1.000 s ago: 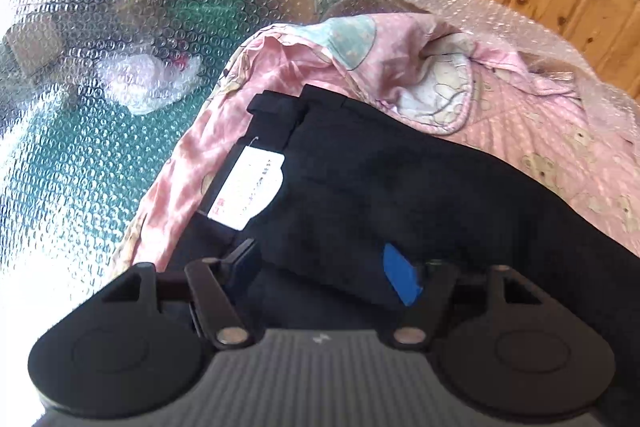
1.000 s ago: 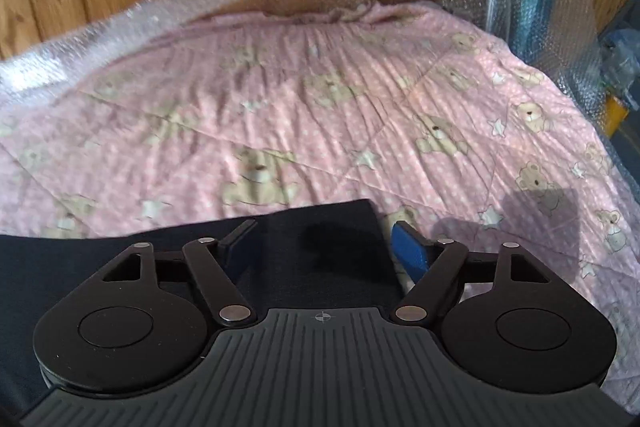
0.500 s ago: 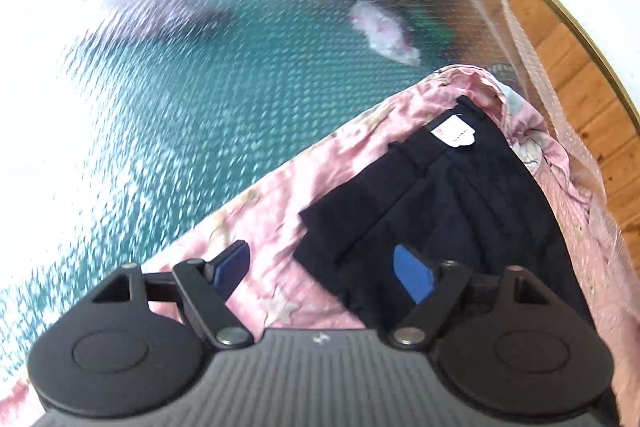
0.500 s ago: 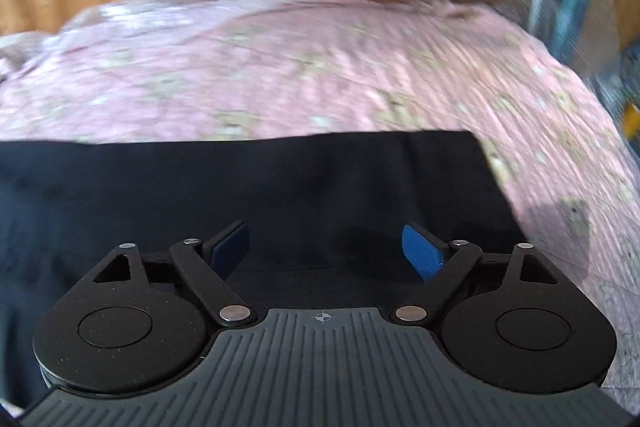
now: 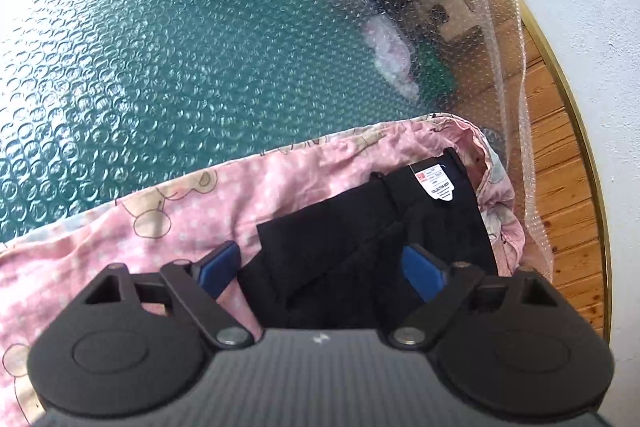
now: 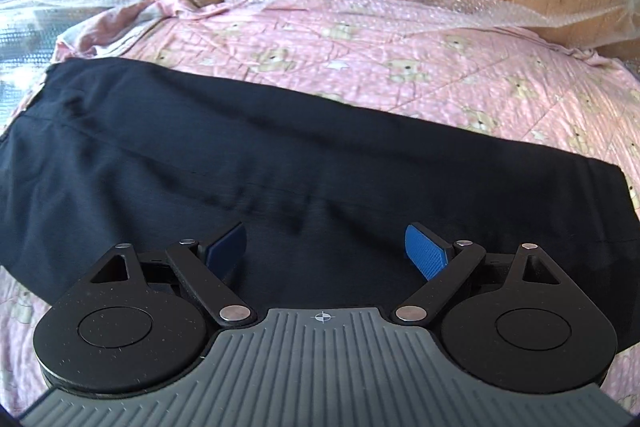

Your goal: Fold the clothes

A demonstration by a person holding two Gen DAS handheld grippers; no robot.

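Black trousers [image 6: 280, 163] spread lengthwise across the pink teddy-bear quilt [image 6: 400, 47], already narrowed to a long band. Waistband end with its white hang tag [image 5: 437, 183] straight ahead of the left gripper [image 5: 320, 267]; leg hem ahead and to the right of the right gripper [image 6: 325, 245].

Left gripper: jaws spread wide, nothing pinched, left pad [image 5: 218, 267] over quilt, right pad [image 5: 424, 273] over dark cloth, so astride the trousers' near corner. Right gripper: jaws wide apart and empty, poised over the middle of the band.

Step in hand, as judged: picking grip points for a fold end over end.

To do it well:
- Slide the left gripper further over the cloth, so both pads bracket fabric rather than quilt.
- Pinch every layer at the edge, not only the top one.
- Avoid catching the quilt below.
- Shift the right gripper toward the hem corner before closing.
- Lift both ends evenly; keep the band taut to prevent creases.
- Keep clear of the bubble wrap [image 5: 200, 47] beyond the quilt edge.
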